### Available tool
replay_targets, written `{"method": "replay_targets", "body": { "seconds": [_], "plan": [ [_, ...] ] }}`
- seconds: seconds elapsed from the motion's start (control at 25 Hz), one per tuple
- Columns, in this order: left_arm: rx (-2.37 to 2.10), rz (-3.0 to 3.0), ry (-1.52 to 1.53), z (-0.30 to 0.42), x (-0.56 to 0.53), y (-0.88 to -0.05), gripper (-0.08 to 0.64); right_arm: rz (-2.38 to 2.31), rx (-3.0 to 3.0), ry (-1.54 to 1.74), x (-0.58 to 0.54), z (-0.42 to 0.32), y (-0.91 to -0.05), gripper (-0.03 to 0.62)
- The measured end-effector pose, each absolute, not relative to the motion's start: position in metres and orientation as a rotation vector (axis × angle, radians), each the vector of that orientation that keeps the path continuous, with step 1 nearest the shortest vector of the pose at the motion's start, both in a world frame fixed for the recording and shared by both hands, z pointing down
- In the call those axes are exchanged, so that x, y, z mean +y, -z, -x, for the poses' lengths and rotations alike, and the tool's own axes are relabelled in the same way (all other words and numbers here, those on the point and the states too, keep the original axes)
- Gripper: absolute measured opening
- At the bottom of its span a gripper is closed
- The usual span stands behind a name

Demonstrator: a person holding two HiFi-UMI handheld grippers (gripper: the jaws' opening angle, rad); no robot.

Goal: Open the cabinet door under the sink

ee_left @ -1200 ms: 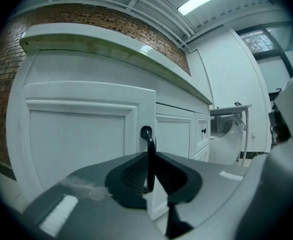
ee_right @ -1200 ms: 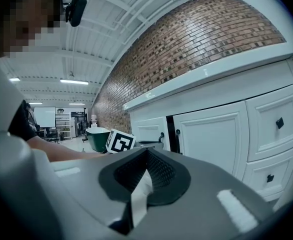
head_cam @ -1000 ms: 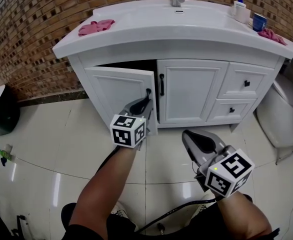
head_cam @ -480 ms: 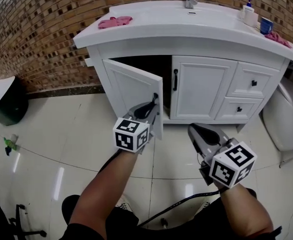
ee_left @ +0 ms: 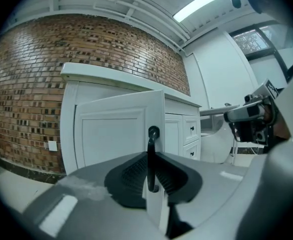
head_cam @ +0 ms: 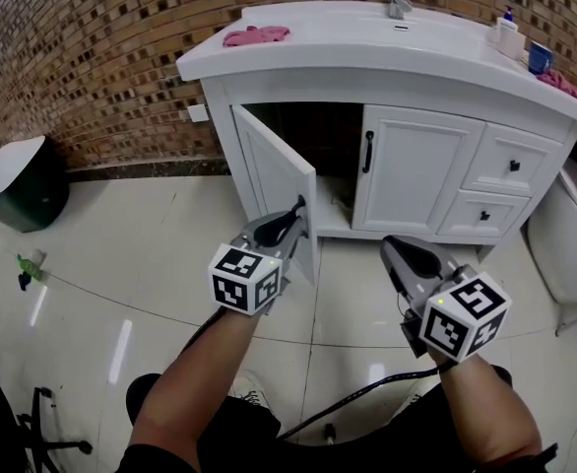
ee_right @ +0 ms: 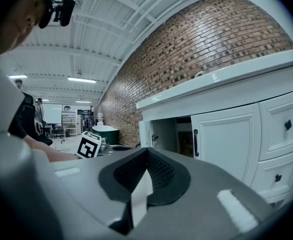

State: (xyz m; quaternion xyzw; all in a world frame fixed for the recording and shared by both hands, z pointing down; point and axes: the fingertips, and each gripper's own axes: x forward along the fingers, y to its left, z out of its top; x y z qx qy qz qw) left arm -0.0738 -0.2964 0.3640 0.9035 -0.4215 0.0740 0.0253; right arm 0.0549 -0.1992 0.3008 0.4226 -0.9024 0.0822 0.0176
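The white vanity cabinet (head_cam: 521, 124) stands under the sink against a brick wall. Its left door (head_cam: 274, 180) hangs swung well out toward me, and the dark inside (head_cam: 313, 131) shows behind it. My left gripper (head_cam: 293, 220) is shut on that door's black handle (head_cam: 299, 208). In the left gripper view the handle (ee_left: 150, 154) runs upright between the pads (ee_left: 131, 171), with the door panel (ee_left: 111, 134) behind it. My right gripper (head_cam: 399, 247) hovers lower right of the door, shut with nothing in it, and looks along its jaws (ee_right: 145, 159) at the cabinet. The right door (head_cam: 416, 175) stays closed.
Two drawers (head_cam: 513, 166) sit right of the doors. On the counter lie a pink cloth (head_cam: 256, 35), a faucet (head_cam: 398, 3), a soap bottle (head_cam: 506, 33) and a blue cup (head_cam: 539, 57). A dark bin (head_cam: 18, 180) stands at left, a toilet (head_cam: 564, 244) at right.
The left door has swung wider open, carried by my left gripper on its handle. The right gripper has shifted slightly, and the cabinet sits further right in the head view.
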Motion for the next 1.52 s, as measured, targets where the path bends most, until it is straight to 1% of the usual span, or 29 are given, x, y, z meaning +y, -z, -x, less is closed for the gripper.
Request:
{"method": "replay_targets", "body": {
  "seconds": [0.44,0.84,1.16,1.52],
  "plan": [
    [-1.497,-2.666,-0.205,0.157,-0.271,-0.363,0.029,-1.214,-2.838,-0.177,-0.187,-0.004,-0.293,0.008],
    [-1.677,-2.564,-0.220,0.236,-0.272,-0.361,0.017,-1.195,-2.826,-0.153,-0.177,0.014,-0.293,0.008],
    [-1.729,-2.474,-0.183,0.274,-0.280,-0.361,0.014,-1.209,-2.808,-0.159,-0.174,0.013,-0.296,0.008],
    [-1.713,-2.438,-0.170,0.280,-0.273,-0.361,0.029,-1.246,-2.796,-0.158,-0.167,0.003,-0.294,0.008]
  ]
}}
